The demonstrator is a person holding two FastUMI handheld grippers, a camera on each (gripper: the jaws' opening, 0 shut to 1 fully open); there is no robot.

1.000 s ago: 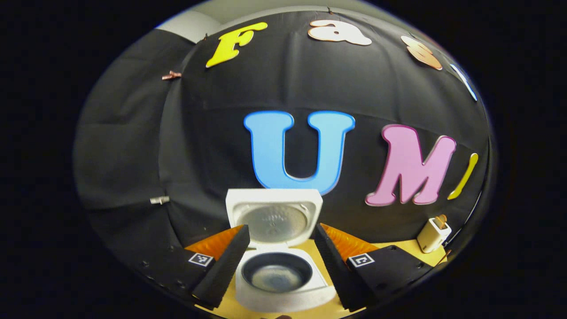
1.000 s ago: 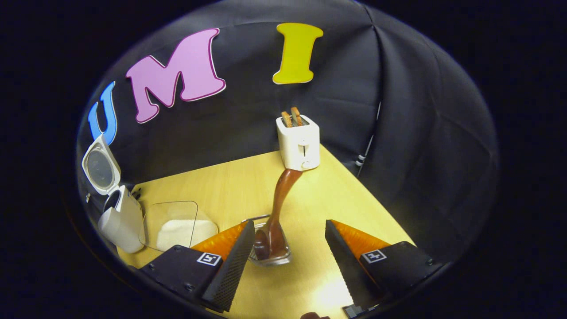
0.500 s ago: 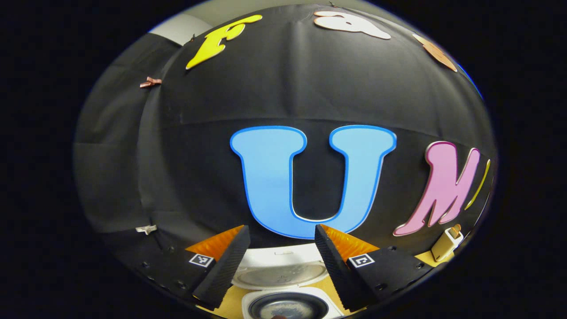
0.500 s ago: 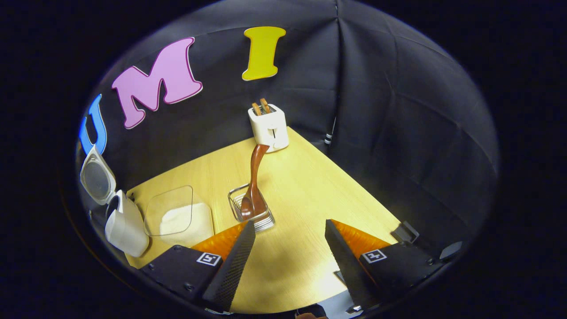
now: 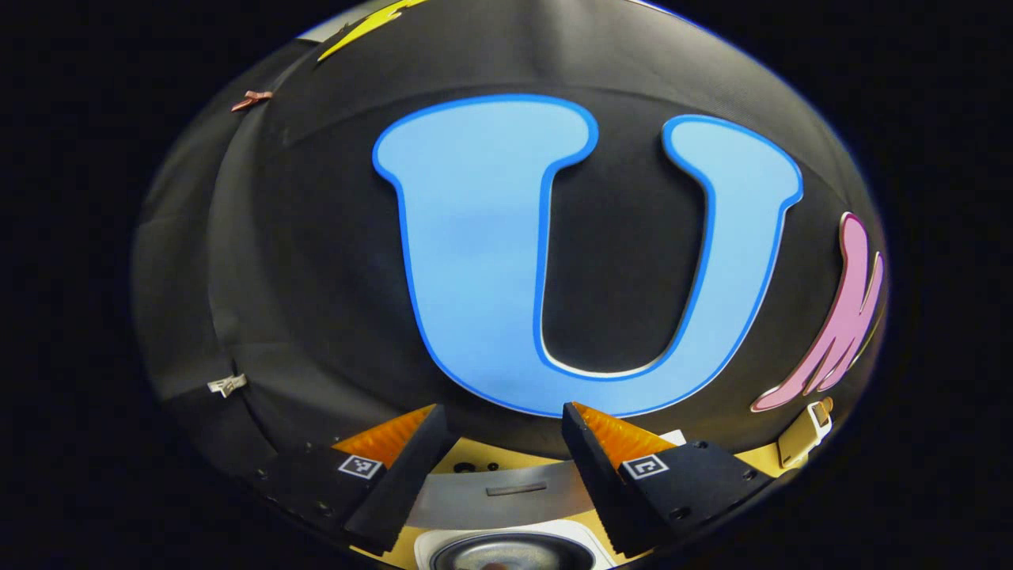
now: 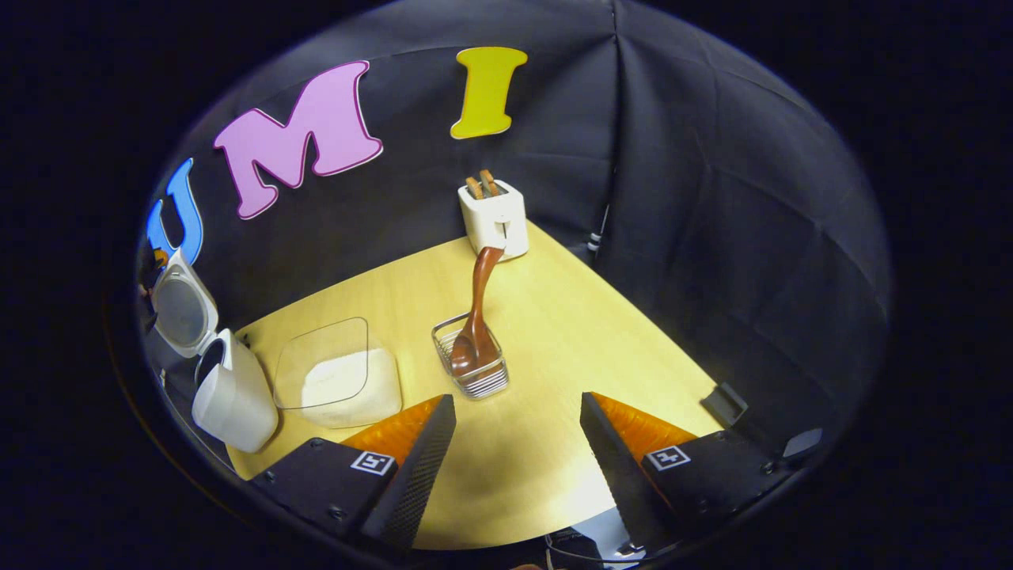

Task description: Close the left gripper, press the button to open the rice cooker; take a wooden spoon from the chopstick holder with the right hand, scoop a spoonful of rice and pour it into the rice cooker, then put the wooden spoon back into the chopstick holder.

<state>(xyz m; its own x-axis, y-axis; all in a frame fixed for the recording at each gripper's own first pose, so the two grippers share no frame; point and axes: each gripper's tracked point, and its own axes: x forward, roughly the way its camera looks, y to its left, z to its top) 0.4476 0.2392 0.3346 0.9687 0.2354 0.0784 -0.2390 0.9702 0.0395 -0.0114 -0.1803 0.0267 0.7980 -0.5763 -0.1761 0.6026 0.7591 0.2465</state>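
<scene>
Wooden spoon (image 6: 477,317) stands handle-up, leaning away, in chopstick holder (image 6: 472,367) mid-table (image 6: 554,332), straight ahead of the released, empty right tongs (image 6: 518,463). Left tongs (image 5: 500,483) likewise released above the open rice cooker (image 5: 506,546).

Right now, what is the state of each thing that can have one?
Rice cooker: lid up, open.
Wooden spoon: standing in the chopstick holder, free.
Rice container: holds rice.
Left tongs: open.
Right tongs: open, empty.
</scene>
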